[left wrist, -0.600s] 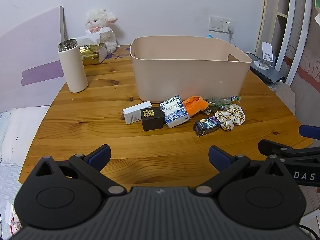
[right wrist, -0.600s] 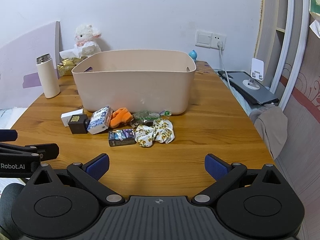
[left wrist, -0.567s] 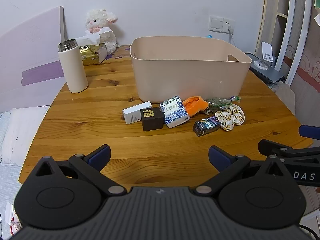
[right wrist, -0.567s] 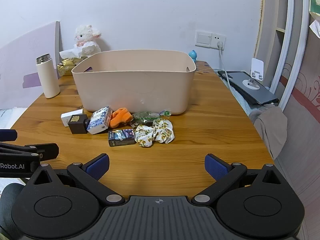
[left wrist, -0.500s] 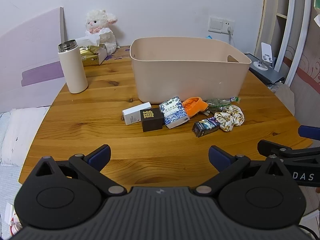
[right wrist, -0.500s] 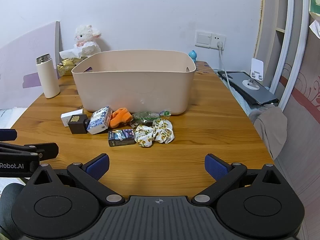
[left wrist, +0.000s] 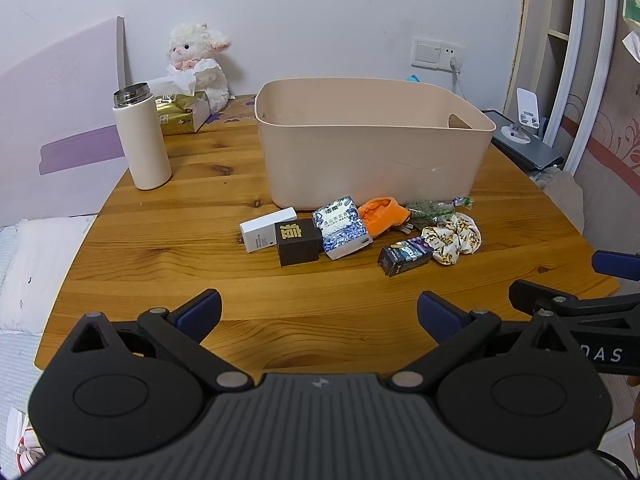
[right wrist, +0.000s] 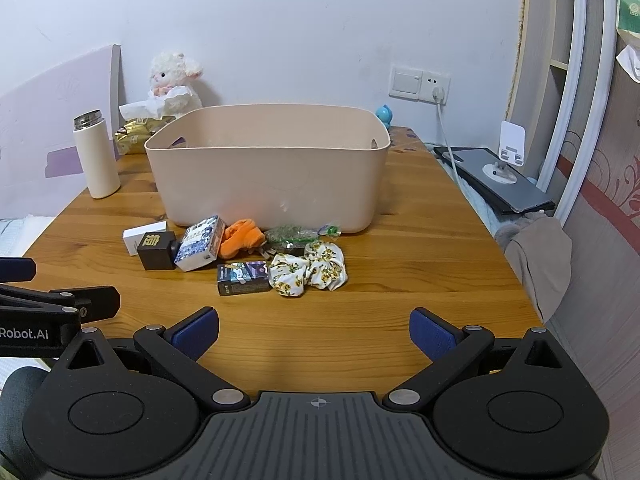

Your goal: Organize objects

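Clutter [left wrist: 348, 228] ahead, beyond left gripper [left wrist: 319, 312]

Both cameras sit low at the near edge of the round wooden table [left wrist: 192, 208], looking toward 12 o'clock. The left one is further left. Both see the big beige plastic bin [right wrist: 268, 184], not close.

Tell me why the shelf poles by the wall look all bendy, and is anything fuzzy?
Left wrist view: the fisheye lens bows the white poles at the edge. Right wrist view: same bend in the poles, dark corners, and the scrunchie looks sharp, not fuzzy.
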`<state>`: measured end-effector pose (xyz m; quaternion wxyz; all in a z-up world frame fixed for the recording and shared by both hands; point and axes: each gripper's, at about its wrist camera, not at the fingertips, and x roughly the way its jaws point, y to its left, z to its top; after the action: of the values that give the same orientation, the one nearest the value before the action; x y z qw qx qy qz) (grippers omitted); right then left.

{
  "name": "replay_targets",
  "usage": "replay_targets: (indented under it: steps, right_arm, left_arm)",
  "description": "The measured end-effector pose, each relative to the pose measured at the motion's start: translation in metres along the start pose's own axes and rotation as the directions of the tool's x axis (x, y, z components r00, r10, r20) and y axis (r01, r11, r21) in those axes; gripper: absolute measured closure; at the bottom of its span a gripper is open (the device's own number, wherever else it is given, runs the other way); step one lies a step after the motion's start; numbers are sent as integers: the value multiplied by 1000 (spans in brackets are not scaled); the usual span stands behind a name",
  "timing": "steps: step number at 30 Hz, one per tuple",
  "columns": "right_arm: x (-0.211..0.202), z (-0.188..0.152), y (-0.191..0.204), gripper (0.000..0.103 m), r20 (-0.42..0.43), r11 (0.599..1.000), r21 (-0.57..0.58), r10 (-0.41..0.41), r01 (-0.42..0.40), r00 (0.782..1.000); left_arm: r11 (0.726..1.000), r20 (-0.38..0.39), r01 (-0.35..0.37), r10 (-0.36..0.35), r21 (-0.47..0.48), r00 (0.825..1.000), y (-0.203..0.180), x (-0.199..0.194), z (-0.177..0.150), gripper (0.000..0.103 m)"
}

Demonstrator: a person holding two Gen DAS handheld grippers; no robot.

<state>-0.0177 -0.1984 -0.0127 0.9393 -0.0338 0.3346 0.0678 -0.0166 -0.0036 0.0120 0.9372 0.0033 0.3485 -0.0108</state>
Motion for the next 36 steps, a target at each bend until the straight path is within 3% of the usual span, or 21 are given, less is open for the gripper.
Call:
replay_targets:
  steps: [36]
  right_arm:
    - [0, -2, -3, 0, -3, 1000, -1, -1, 1, 1000]
  left_arm:
    - [1000, 2, 7, -7, -2, 1000, -6, -3, -4, 0]
